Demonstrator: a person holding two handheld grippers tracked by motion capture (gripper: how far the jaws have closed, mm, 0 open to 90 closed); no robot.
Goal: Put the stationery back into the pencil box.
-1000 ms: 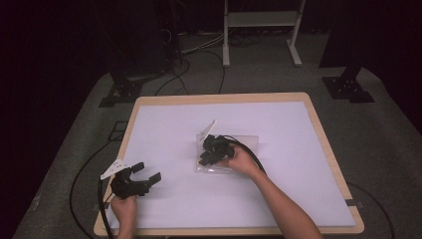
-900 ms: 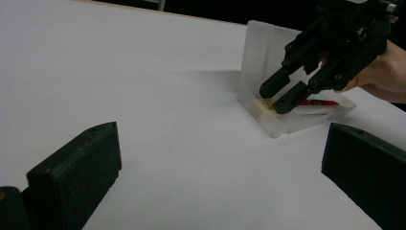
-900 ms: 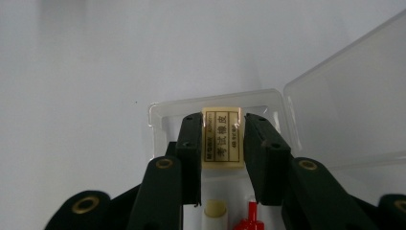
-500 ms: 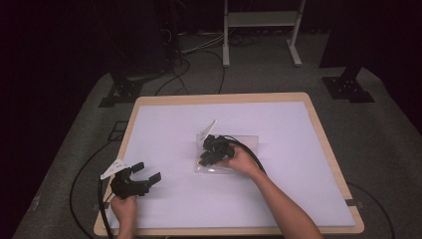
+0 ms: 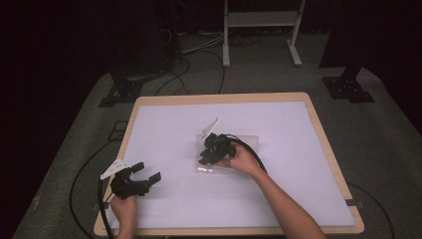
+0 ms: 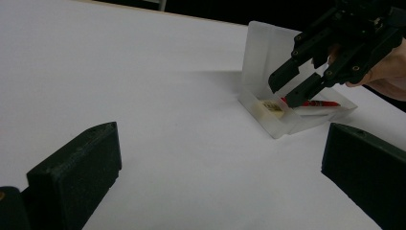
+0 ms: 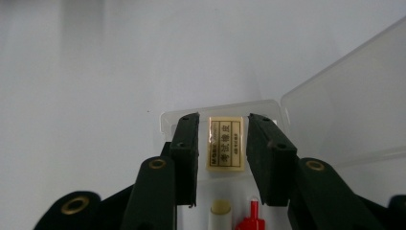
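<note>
The right gripper (image 5: pixel 208 155), near the middle of the high view, hangs over the open clear box (image 5: pixel 249 142), and its jaws have just been opening: in the right gripper view they stand either side of the eraser (image 7: pixel 226 142), a small cream block with a printed label at the centre of that frame, with a sliver of gap on both flanks, so the pads do not press on it. The eraser lies flat at the near end of the box, seen at centre right in the left gripper view (image 6: pixel 270 106), beside a red pen (image 6: pixel 318 103) and a pale stick (image 7: pixel 220 211) at the bottom of the right gripper view. The lid (image 6: pixel 263 52) stands upright behind. Compared with the earlier high views, the hand and box sit in the same spot; only the jaw spread differs. I judge this either a release of the eraser into the box or a widening before a fresh grasp; the frames cannot settle which. The left gripper (image 5: pixel 144 174), at lower left of the high view, rests on the table (image 5: pixel 164 124) with jaws wide apart and nothing between them.
</note>
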